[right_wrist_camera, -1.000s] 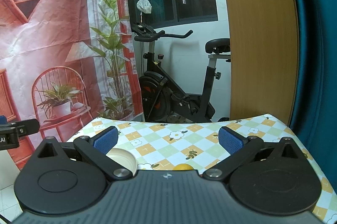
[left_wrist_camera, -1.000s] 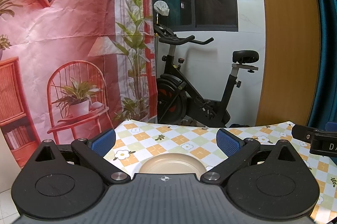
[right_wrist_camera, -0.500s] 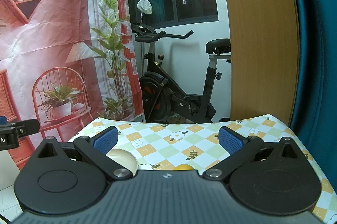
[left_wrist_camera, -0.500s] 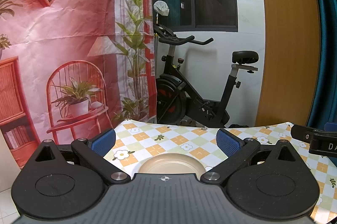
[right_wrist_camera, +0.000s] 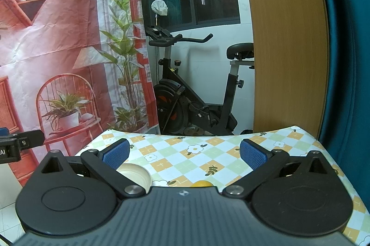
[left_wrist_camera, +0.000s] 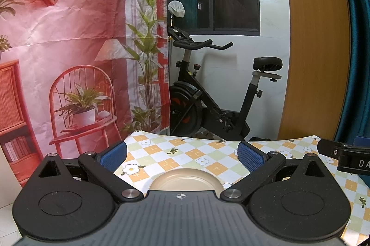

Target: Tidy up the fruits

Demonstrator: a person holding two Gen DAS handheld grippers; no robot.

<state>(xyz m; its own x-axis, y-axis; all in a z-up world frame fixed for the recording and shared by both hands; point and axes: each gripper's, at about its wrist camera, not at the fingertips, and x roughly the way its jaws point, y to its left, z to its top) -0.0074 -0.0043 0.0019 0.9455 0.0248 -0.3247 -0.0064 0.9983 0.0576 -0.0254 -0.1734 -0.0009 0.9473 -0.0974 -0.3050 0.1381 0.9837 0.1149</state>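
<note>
A beige plate (left_wrist_camera: 186, 181) lies on the checkered tablecloth, just under and in front of my left gripper (left_wrist_camera: 182, 153), which is open and empty. The plate also shows at the lower left of the right wrist view (right_wrist_camera: 136, 173). A sliver of an orange-yellow fruit (right_wrist_camera: 203, 183) peeks out below my right gripper (right_wrist_camera: 185, 152), which is open and empty above the cloth. The rest of the fruit is hidden by the gripper body. The right gripper's side shows at the right edge of the left wrist view (left_wrist_camera: 342, 153).
The table with the flowered checkered cloth (right_wrist_camera: 208, 153) ends a short way ahead. Beyond it stand an exercise bike (left_wrist_camera: 208, 102), a red printed backdrop (left_wrist_camera: 69, 49), a wooden panel (left_wrist_camera: 316, 49) and a teal curtain (right_wrist_camera: 346, 49) at the right.
</note>
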